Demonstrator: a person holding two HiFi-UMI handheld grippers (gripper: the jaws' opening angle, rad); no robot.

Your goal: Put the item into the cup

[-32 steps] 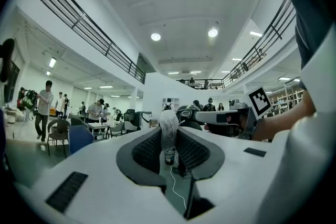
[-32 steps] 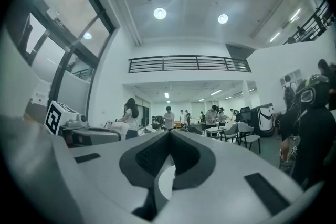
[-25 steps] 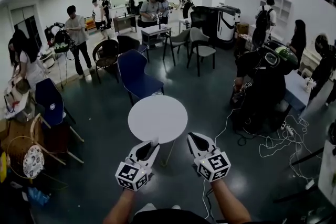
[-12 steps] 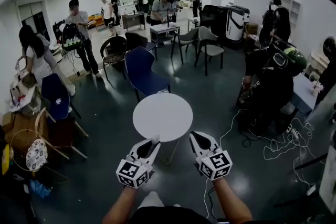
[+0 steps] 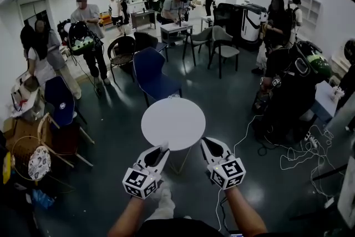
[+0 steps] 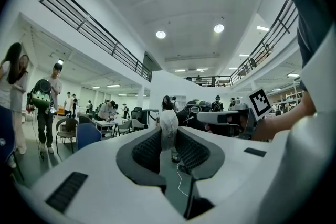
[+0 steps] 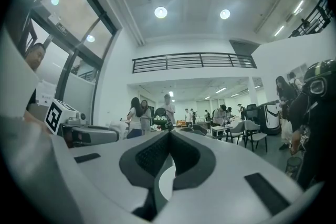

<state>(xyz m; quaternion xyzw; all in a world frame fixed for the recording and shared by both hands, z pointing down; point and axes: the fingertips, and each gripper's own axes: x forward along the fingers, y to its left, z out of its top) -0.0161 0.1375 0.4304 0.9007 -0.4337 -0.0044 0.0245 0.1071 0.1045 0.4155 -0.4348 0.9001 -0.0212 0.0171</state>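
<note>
Since a second ago your two grippers sit at almost the same spot in the head view. The room around them has shifted. The round table (image 5: pixel 173 125) lies a touch further right, and the person (image 5: pixel 86 19) carrying the green device has come nearer along the left side. More people now stand by the right wall, and a pale trouser leg shows below between your arms.

Counted up, you have two grippers, one table, one item and one cup. There are two blue chairs, one beyond the table (image 5: pixel 151 72) and one at the left (image 5: pixel 57 104).

Your left gripper (image 5: pixel 161 149) is clenched on the item (image 6: pixel 168 124), a small white crumpled wad with a soft, wrinkled surface. It is pinched upright between the dark ribbed pads near the tips.

Your right gripper (image 5: pixel 206 143) is closed with nothing in it, and its black ribbed pads meet at the tips. Both grippers have smooth white shells and each carries a cube of black-and-white square markers.

The table top is a flat, plain white disc on thin legs, and its near edge is just ahead of both grippers. The cup (image 5: pixel 173 96) stands at the far rim. It is small and looks clear, and little more can be told. The floor is dark and glossy, and white cables (image 5: pixel 288 155) trail over it at the right.
</note>
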